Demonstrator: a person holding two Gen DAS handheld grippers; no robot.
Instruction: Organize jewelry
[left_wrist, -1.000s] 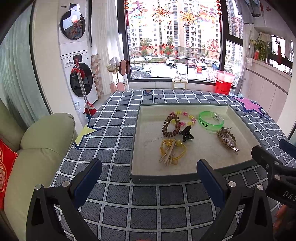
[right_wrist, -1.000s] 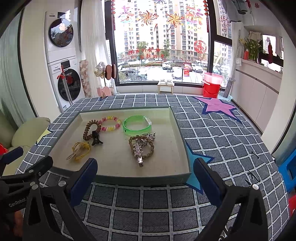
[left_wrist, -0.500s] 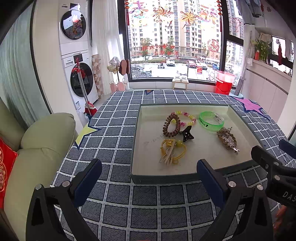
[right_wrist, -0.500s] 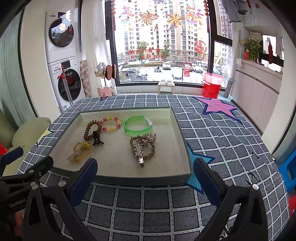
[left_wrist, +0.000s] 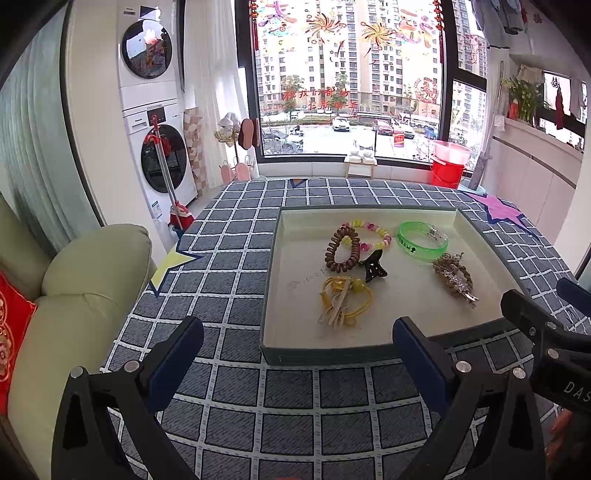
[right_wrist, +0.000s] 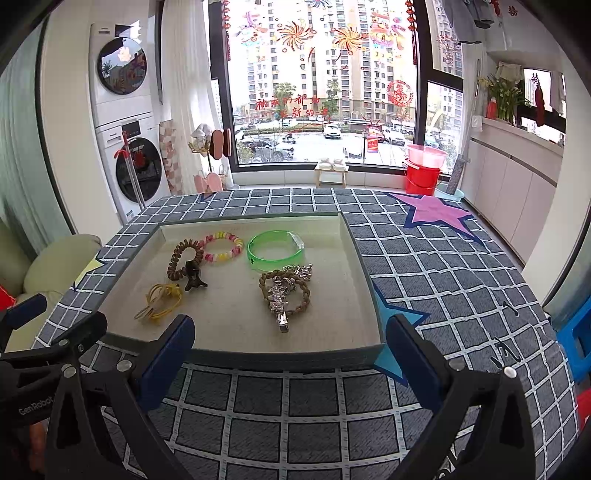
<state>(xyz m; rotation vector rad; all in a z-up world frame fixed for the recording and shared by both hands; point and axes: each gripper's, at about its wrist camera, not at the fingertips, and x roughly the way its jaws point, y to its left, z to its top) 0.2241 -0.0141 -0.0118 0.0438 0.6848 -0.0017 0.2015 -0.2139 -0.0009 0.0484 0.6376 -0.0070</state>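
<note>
A: Nearest first. Your grippers?

B: My left gripper hangs over the checked cloth, jaws wide apart, nothing between them. My right gripper likewise: jaws spread, empty, just short of the tray's near wall. Each one shows at the edge of the other's view.

A: The tray?

B: Shallow tray on the cloth, pale floor, dark rim. All the jewelry lies inside it.

A: Near end of it?

B: Yellow tie at near left, loops and loose tails. To the right, a braided bracelet with a silver clip lying across it.

A: Further in?

B: Black claw clip, touching the brown coil tie behind it. The coil tie overlaps a pink and yellow bead bracelet. Right of that, apart from it, a green bangle near the braided one.

A: Beyond the tray?

B: Cloth runs on, a pink star at far right. Then a window, red bucket, stacked washers at left.
</note>
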